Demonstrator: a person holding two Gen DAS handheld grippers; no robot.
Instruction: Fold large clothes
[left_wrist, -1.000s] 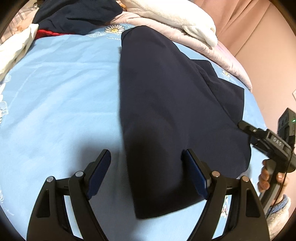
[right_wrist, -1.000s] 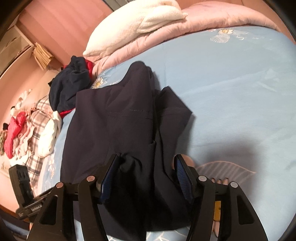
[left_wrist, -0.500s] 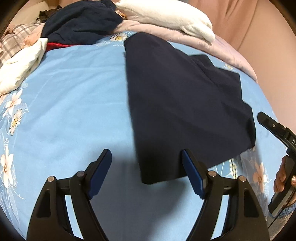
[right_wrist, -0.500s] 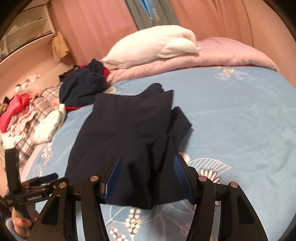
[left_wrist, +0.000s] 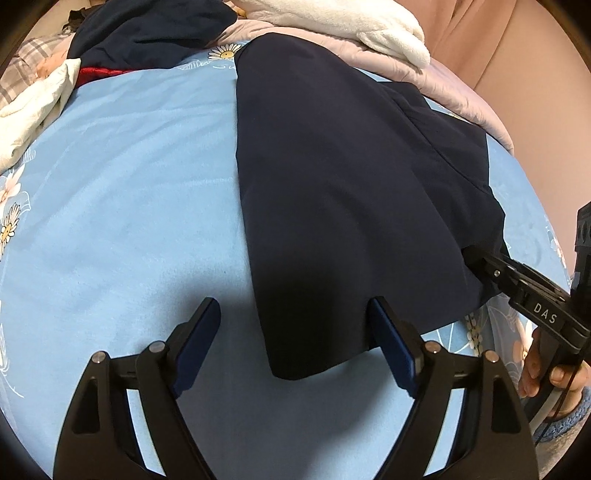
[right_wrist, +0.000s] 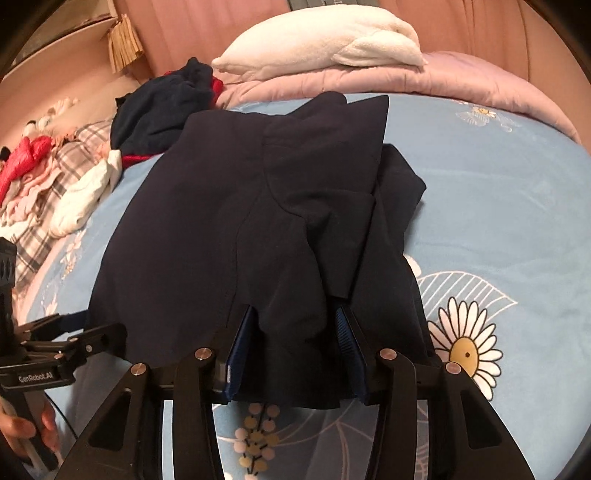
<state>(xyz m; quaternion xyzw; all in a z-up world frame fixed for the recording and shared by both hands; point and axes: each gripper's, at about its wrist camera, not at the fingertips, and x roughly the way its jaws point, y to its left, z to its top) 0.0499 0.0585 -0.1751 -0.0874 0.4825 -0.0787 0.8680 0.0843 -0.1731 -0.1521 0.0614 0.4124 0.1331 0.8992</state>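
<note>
Navy cloth, the garment (right_wrist: 236, 229) lying flat on the bed (left_wrist: 122, 192), looks thin, limp and light, so my right hand-held gripper (right_wrist: 295, 347), just closing, gathers its near hem while my left hand-held gripper (left_wrist: 291, 343) straddles a corner, spread wide.

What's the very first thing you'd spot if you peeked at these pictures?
A big dark navy garment sprawls across the middle of the light blue flowered bedsheet. The right gripper has been closing its jaws around a bunch of its near edge. Behind, a fluffy white pillow lies on a pink quilt.
</note>
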